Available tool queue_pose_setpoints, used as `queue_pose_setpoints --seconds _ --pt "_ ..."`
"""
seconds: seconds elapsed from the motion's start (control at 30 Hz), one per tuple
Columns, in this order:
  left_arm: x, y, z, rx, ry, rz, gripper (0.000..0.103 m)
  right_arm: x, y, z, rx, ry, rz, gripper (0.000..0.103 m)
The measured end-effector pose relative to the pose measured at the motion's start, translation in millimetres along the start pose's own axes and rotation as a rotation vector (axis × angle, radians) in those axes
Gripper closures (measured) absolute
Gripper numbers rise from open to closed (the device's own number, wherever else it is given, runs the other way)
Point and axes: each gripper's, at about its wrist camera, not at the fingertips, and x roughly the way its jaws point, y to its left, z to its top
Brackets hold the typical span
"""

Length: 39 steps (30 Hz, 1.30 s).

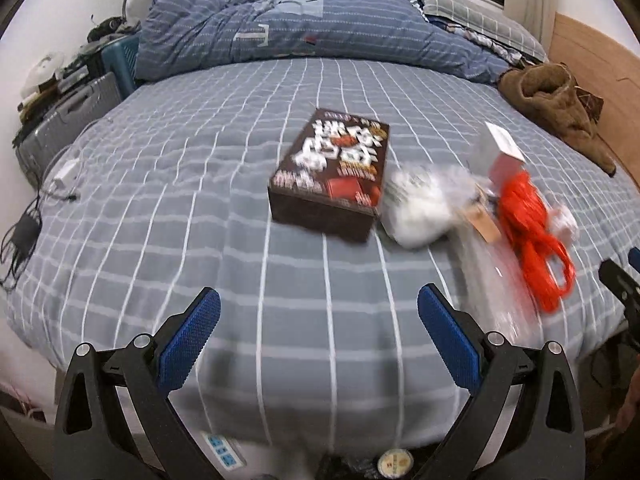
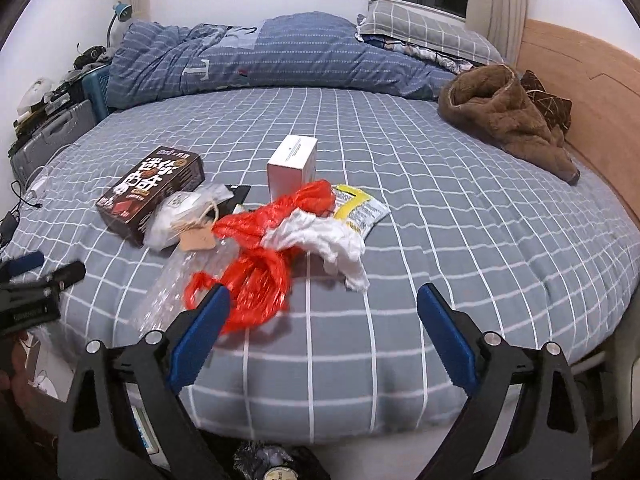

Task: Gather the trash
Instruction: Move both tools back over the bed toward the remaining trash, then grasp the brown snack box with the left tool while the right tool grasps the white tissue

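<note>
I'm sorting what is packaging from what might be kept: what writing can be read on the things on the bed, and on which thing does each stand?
"迷你" and, below it, "谷": large white characters on the dark brown cardboard box; its smaller print is blurred.
White cardboard box: top print too small.
Yellow and white foil packet: print unreadable.
Brown paper tag: no writing visible.

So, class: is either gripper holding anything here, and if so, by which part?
Nothing is held. The left gripper and right gripper both stand open above the bed, with the trash untouched.
</note>
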Motion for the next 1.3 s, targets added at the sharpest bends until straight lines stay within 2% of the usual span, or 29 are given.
queue_pose_setpoints --seconds 0.27,0.43,0.67,1.0,1.13,1.2,1.3 --pt "44.9 -3.7 40.2 0.034 0.013 -0.011 0.006 34.1 -4.8 26.6 0.008 0.002 0.006 0.016" --pt "66.3 -7.8 52.4 0.052 0.033 -0.012 0.006 57.1 -13.5 36.7 0.03 0.032 0.011 0.02" --pt "89.5 -2.2 61.9 0.027 0.069 -0.051 0.006 80.6 -23.5 41.6 0.086 0.077 0.017 0.025" --pt "103.0 -2.9 67.1 0.024 0.079 -0.072 0.008 95.0 -24.3 36.6 0.121 0.153 0.068 0.053" --pt "105.2 0.6 66.4 0.026 0.074 -0.086 0.009 102.5 -28.5 33.1 0.153 0.206 0.074 0.079" --pt "105.1 0.1 65.2 0.037 0.069 -0.081 0.01 105.0 -29.4 31.6 0.159 0.227 0.073 0.087" --pt "104.4 -0.3 63.4 0.038 0.064 -0.081 0.011 106.0 -28.6 30.3 0.157 0.238 0.069 0.091"
